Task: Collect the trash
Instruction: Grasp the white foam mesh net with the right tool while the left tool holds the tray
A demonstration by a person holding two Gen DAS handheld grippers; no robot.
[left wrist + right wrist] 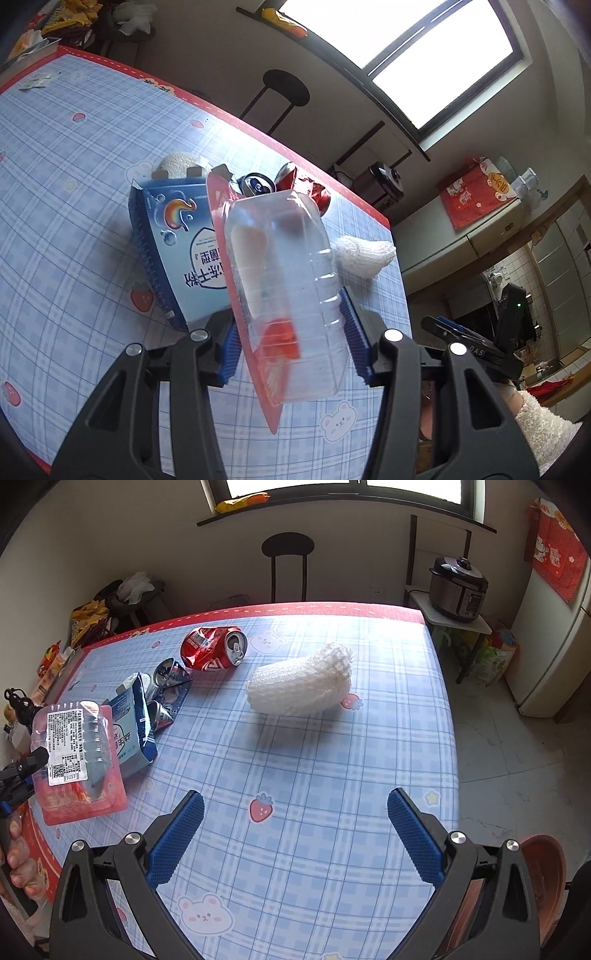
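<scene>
My left gripper (291, 336) is shut on a clear plastic blister pack with a red card back (277, 280) and holds it above the table; it also shows at the left of the right wrist view (77, 757). Behind it lie a blue carton (177, 236), a crushed silver can (258, 183) and a crushed red can (306, 184). In the right wrist view the red can (212, 648), silver can (168, 675), blue carton (135, 723) and a white foam net sleeve (299, 685) lie on the checked tablecloth (314, 775). My right gripper (295, 834) is open and empty, near the table's front.
A black stool (288, 550) stands beyond the far table edge. A rice cooker (458, 587) sits on a small stand at the right, by a fridge (554, 646). A reddish basin (543, 871) is at lower right. Bags and clutter (96, 616) are at far left.
</scene>
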